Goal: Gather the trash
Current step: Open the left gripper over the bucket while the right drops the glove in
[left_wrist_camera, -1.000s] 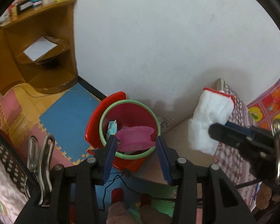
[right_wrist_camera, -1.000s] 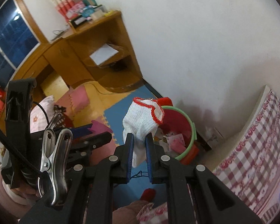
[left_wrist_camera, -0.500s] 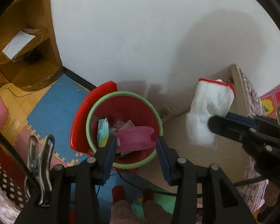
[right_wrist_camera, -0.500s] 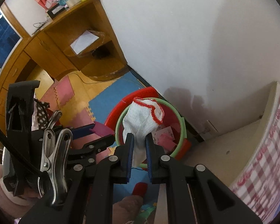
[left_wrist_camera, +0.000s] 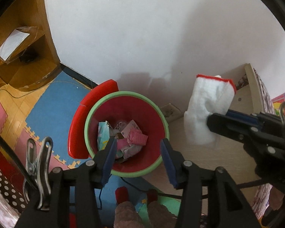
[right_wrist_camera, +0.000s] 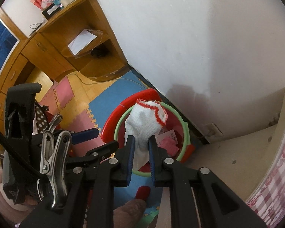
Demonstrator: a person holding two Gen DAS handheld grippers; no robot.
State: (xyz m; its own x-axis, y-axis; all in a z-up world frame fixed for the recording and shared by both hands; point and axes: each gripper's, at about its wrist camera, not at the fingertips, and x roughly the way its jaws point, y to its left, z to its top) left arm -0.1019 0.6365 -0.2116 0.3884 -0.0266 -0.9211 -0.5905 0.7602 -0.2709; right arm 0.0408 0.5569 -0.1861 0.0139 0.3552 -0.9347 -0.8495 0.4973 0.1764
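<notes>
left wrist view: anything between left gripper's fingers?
Nothing held; between the left gripper fingers shows only the red bin with trash below.

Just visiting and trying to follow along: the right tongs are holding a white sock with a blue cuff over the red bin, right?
Nearly. The sock between the right tongs is white, but its cuff is edged in red, not blue; the right wrist view shows this. It does hang over the red bin with the green rim.
</notes>
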